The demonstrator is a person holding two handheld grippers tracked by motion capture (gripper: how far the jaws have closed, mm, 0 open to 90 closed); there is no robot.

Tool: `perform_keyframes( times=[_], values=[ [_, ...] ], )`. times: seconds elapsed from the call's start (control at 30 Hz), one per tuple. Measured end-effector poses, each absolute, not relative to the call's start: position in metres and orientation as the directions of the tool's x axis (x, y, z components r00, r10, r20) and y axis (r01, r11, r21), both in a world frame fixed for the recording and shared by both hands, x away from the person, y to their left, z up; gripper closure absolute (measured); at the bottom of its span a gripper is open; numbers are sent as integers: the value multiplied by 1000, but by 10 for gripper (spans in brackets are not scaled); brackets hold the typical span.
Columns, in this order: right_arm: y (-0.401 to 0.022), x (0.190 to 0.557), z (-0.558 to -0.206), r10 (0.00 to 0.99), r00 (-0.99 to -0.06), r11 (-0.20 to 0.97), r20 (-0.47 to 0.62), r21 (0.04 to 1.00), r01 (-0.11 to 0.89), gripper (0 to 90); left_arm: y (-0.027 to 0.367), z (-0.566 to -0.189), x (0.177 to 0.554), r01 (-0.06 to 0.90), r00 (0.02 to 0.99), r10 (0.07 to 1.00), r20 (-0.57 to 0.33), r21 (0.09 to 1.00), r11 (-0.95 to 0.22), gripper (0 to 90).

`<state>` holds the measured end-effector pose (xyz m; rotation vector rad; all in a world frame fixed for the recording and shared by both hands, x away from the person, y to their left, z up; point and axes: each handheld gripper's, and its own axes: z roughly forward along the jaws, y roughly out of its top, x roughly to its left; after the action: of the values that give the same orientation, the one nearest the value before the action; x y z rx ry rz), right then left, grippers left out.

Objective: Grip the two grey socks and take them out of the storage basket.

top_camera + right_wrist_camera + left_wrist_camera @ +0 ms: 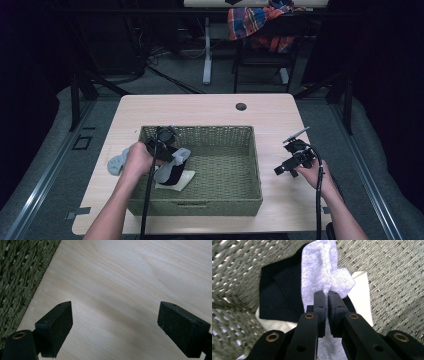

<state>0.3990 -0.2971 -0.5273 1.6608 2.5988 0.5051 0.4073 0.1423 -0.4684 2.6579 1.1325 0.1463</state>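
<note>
The left tongs (325,296) are clamped on a soft light-grey sock (322,267), the fabric pinched thin between the two black pads. They hold it by a fold, so the sock hangs loose over the rest. I think this grip is chosen because a thin fold is easy to pinch and lets the sock be lifted or dropped without catching the other clothes.

The sock is inside the green woven rectangular basket (200,131), at its left end, on top of a black ribbed cloth (278,293). That cloth rests on a flat cream-white piece (362,295) on the basket floor. A second light-grey sock (118,162) lies outside on the counter, just beside the left wall of the basket, probably waiting for its turn.

The right tongs (115,325) stand wide apart and hold nothing, hovering over bare wood to the right of the basket, out of the way.

The pale wooden counter (210,107) has a small round hole (241,106) near its far edge. The room behind is dark, with a plaid red and blue cloth (252,22) draped over a chair.
</note>
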Motion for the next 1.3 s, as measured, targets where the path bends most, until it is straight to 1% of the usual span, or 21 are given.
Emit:
perform_keyframes(
  times=[0.03, 0.2, 0.3, 0.57, 0.97, 1.3],
  values=[
    [-298, 400, -526, 879, -448, 397, 166, 269, 878, 125, 145, -465, 407, 697, 692, 722, -7, 269, -665, 859],
    [-297, 399, -527, 885, -437, 384, 162, 277, 881, 124, 148, -456, 408, 696, 688, 725, 0, 283, -660, 859],
    [-298, 400, -526, 875, -454, 405, 166, 261, 876, 125, 151, -445, 409, 691, 689, 725, 8, 295, -660, 859],
    [-299, 400, -526, 879, -453, 407, 150, 261, 875, 124, 153, -430, 413, 685, 689, 725, 25, 303, -662, 859],
    [-299, 400, -526, 880, -450, 403, 150, 263, 877, 125, 160, -401, 420, 683, 675, 736, 60, 327, -653, 859],
    [-299, 400, -525, 879, -451, 403, 154, 264, 876, 125, 168, -385, 426, 690, 657, 750, 78, 338, -640, 859]
  ],
)
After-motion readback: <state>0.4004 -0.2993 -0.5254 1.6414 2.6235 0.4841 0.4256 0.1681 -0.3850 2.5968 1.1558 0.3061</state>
